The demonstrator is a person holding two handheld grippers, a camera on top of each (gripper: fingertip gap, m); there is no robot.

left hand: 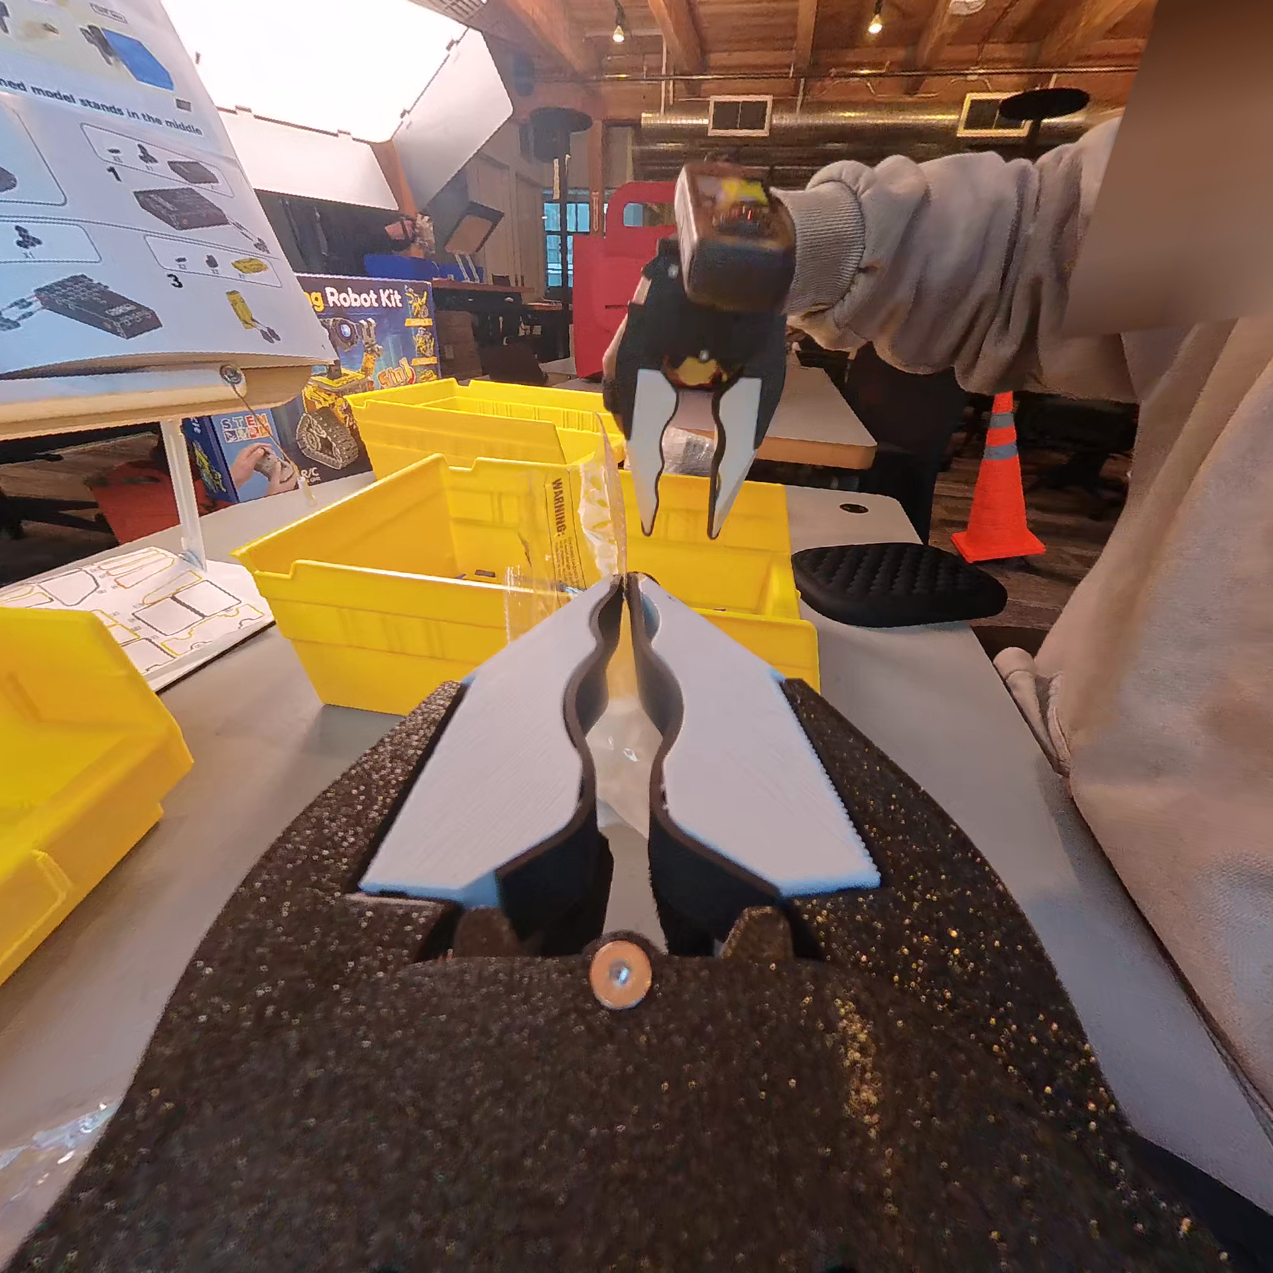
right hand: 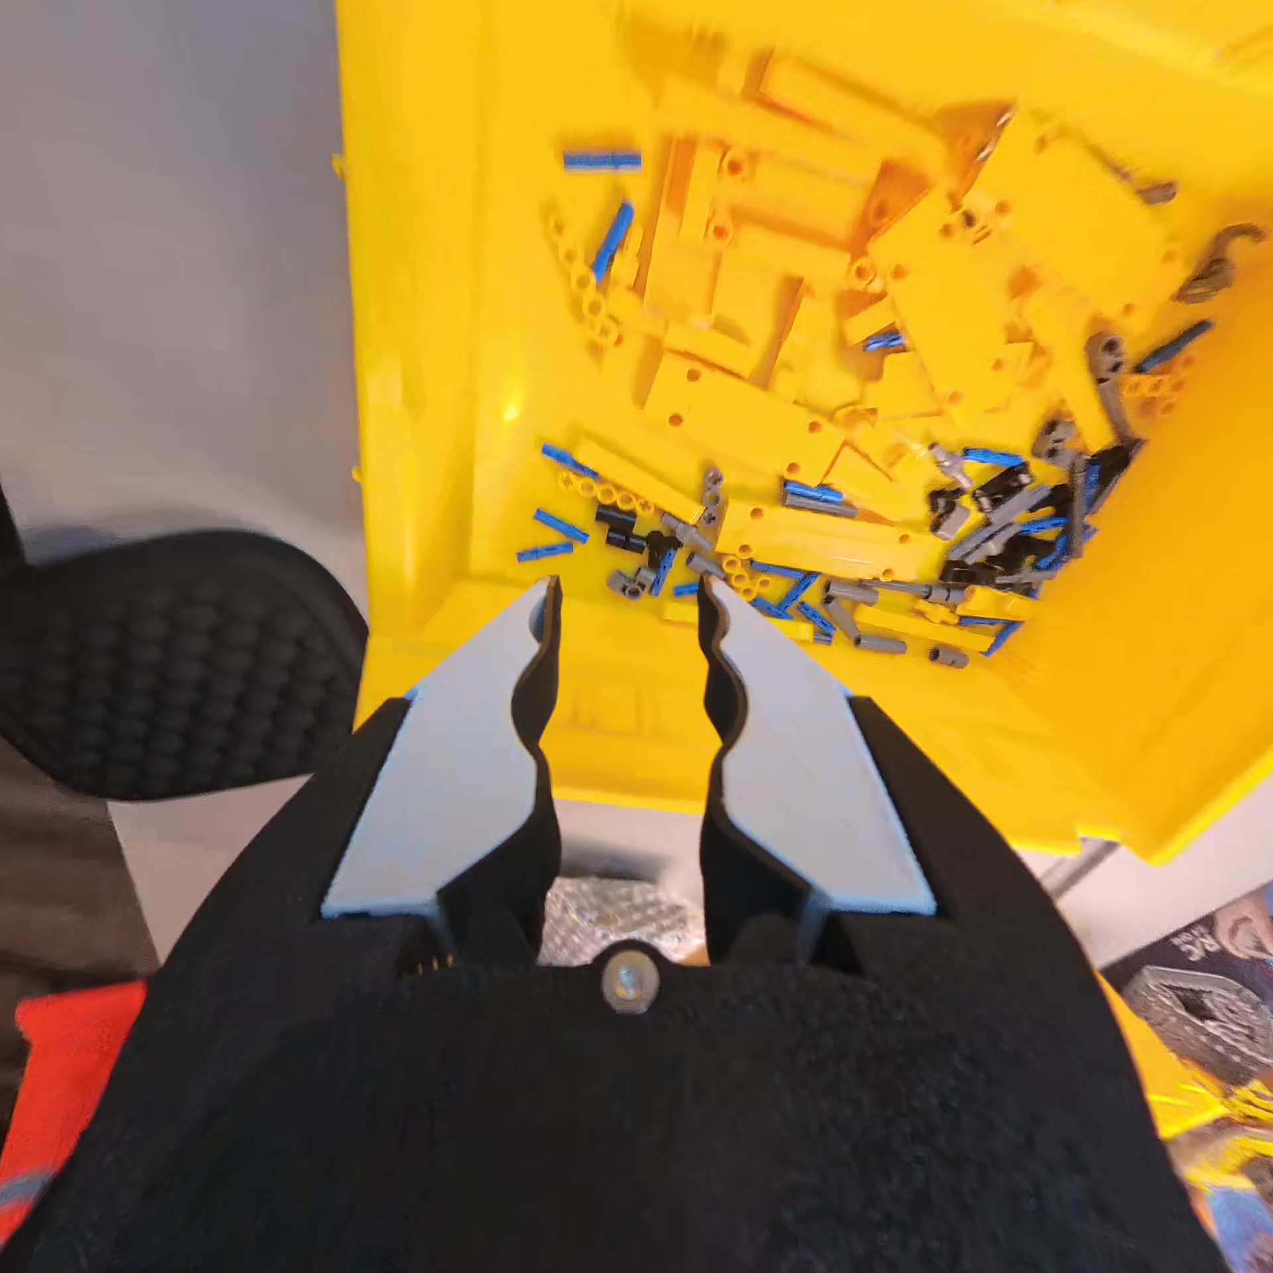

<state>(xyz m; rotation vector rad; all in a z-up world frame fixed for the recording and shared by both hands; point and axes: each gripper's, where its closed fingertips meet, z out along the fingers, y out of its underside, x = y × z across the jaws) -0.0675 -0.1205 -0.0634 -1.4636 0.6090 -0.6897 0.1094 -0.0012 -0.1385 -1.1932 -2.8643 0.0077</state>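
My left gripper (left hand: 628, 580) is shut on a clear plastic bag (left hand: 585, 523), held upright in front of a yellow bin (left hand: 386, 572) on the grey table. My right gripper (right hand: 627, 592) is open and empty. It hangs above the same yellow bin (right hand: 427, 344) and points down at it. In the left wrist view the right gripper (left hand: 682, 530) shows above the bin, just right of the bag, held by a grey-sleeved arm. The bin holds several loose building pieces (right hand: 826, 482), yellow, blue, grey and black.
More yellow bins stand behind (left hand: 468, 413) and at the left (left hand: 76, 758). An instruction sheet on a stand (left hand: 138, 207) and a robot kit box (left hand: 358, 386) are at the back left. A black textured pad (left hand: 895, 585) lies right of the bin. A person stands at right. The tips of one gripper are about 25 cm away from the tips of the other.
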